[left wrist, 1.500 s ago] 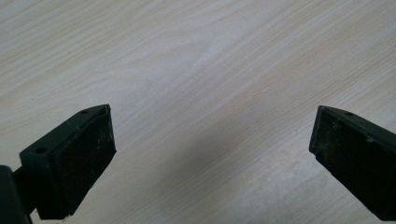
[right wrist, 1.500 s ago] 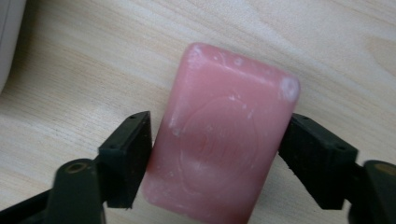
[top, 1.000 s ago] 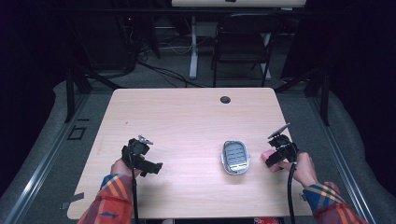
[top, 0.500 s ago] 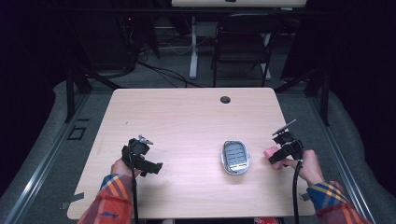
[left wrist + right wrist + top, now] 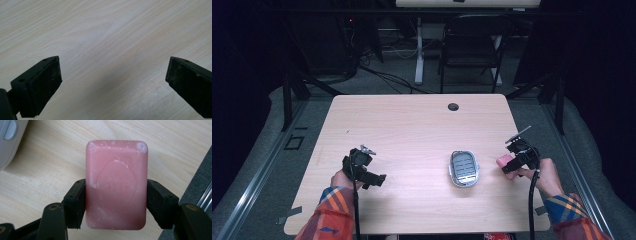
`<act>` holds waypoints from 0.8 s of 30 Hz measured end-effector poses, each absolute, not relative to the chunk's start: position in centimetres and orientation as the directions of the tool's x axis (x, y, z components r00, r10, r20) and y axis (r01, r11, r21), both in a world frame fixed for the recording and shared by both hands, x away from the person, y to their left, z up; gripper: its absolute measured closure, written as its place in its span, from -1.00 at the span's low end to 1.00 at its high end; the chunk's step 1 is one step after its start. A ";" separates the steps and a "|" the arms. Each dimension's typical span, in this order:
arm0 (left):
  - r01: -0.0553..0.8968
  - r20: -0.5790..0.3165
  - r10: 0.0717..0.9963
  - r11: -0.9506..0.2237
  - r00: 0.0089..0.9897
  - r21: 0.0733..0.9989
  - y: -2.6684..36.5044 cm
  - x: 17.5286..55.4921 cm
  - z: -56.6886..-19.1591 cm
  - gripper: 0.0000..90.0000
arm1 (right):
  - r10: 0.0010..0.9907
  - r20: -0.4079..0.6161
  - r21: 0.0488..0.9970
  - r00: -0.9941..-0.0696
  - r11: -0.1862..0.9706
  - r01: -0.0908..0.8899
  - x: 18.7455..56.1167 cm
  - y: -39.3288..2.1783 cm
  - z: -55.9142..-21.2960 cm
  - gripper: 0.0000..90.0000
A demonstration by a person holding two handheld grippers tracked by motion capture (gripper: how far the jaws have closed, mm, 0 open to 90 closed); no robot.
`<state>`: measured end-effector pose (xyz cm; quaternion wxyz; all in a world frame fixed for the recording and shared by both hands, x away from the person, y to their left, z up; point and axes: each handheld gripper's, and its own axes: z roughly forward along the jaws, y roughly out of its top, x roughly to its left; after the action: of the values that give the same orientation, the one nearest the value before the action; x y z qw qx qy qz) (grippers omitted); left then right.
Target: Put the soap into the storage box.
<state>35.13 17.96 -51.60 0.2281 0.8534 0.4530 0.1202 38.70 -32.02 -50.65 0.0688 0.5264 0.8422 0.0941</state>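
While held off the surface (image 5: 412, 130) at its right edge, pink soap (image 5: 503, 161) in right claw (image 5: 512, 162), well beside grey soap dish (image 5: 463, 168); left claw (image 5: 362, 170) idle at the near left.

Left claw view: spread wide over bare wood, gripping nothing.

Right claw view: clamped on the bar's lower flanks (image 5: 116, 185). Slick bar, pinched low, likely to squirt out or tip if squeezed harder.

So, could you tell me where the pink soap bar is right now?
The pink soap bar is clamped in the right gripper, near the table's right edge, just right of the grey soap dish.
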 end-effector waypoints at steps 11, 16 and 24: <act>0.719 0.001 0.826 -0.490 0.563 0.493 17.9 35.2 -51.6 -1.00 | 0.899 -0.031 0.245 -0.437 0.431 0.868 38.7 -32.3 -49.8 -0.17; 0.719 0.003 0.826 -0.493 0.564 0.491 17.9 35.2 -51.6 -1.00 | 0.893 -0.036 0.249 -0.449 0.443 0.861 38.7 -32.1 -49.3 -0.17; 0.719 0.003 0.826 -0.492 0.563 0.490 17.9 35.2 -51.6 -1.00 | 0.885 -0.044 0.254 -0.464 0.460 0.851 39.0 -31.7 -48.4 -0.17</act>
<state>35.17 17.94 -51.62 0.2233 0.8555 0.4516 0.1197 39.02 -31.67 -48.39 0.0851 0.5105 0.8500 0.0982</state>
